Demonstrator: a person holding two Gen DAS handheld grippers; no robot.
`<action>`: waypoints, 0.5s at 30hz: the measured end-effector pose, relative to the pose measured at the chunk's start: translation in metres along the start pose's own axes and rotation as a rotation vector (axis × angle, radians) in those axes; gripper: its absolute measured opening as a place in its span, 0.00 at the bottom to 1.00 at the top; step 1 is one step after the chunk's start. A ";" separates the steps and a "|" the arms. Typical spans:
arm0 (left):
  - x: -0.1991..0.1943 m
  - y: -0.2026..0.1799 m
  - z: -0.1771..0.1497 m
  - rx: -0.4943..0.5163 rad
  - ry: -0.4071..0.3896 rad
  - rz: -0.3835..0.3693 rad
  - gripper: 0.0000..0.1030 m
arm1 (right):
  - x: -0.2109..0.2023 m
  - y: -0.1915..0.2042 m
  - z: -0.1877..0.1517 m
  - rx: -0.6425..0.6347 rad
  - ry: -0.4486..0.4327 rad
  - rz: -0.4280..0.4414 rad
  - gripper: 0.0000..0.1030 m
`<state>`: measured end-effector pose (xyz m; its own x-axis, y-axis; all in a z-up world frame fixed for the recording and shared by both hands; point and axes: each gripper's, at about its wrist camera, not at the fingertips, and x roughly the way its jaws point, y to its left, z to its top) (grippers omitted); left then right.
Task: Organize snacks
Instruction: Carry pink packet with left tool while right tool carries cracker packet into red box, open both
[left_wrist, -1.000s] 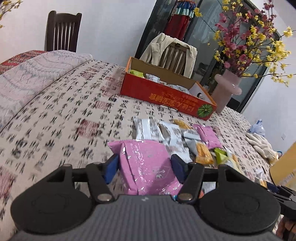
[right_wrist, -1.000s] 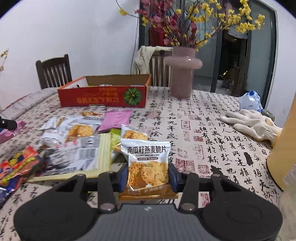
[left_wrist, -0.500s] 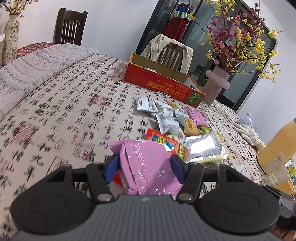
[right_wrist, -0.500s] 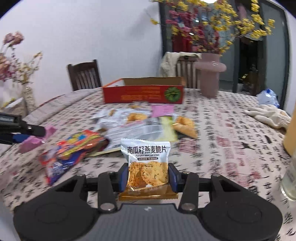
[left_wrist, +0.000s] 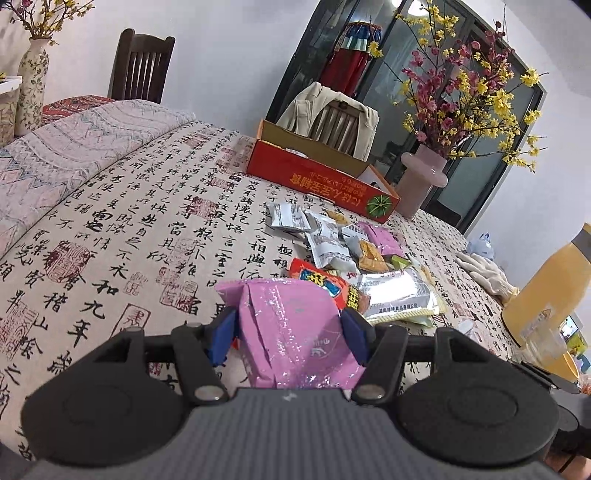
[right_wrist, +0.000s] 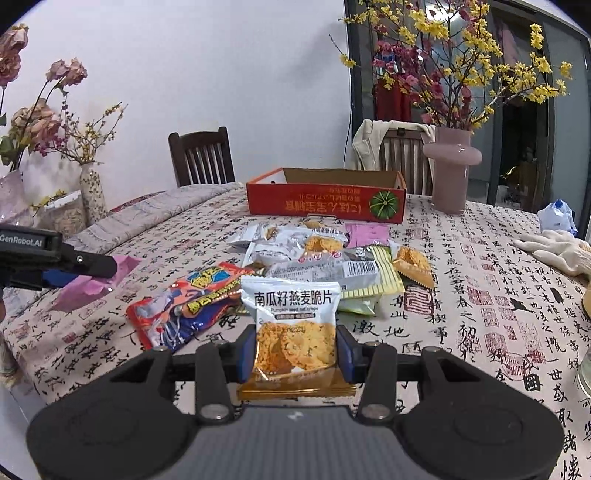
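My left gripper (left_wrist: 291, 334) is shut on a pink snack packet (left_wrist: 291, 325), held above the near part of the table. It also shows in the right wrist view (right_wrist: 92, 284) at the left. My right gripper (right_wrist: 295, 352) is shut on an oat crisp packet (right_wrist: 293, 325) with white top and orange base. A pile of snack packets (right_wrist: 325, 258) lies mid-table, with a red and blue bag (right_wrist: 184, 306) nearest. The red cardboard box (right_wrist: 325, 201) stands open beyond the pile; it also shows in the left wrist view (left_wrist: 317, 181).
A pink vase (right_wrist: 452, 170) with flowering branches stands right of the box. White gloves (right_wrist: 554, 251) lie at the right. A yellow jug (left_wrist: 546, 295) and a glass (left_wrist: 543, 343) stand at the right edge. Chairs stand behind the table.
Both grippers have pulled back from the pile toward the near side of the table, each still holding its packet. More of the table shows in both views.
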<state>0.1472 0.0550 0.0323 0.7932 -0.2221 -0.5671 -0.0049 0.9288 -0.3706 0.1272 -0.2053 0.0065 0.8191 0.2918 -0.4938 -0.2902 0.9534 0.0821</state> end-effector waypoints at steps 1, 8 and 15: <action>0.003 0.001 0.003 -0.005 0.004 0.000 0.60 | 0.001 0.000 0.002 0.000 -0.004 -0.002 0.42; 0.025 0.003 0.041 0.006 -0.019 -0.020 0.61 | 0.021 -0.003 0.028 -0.020 -0.038 -0.011 0.42; 0.069 -0.006 0.102 0.052 -0.063 0.002 0.61 | 0.062 -0.026 0.083 -0.010 -0.093 -0.028 0.42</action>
<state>0.2639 0.0646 0.0698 0.8298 -0.2026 -0.5201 0.0238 0.9438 -0.3297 0.2270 -0.2058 0.0454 0.8692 0.2717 -0.4132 -0.2713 0.9606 0.0608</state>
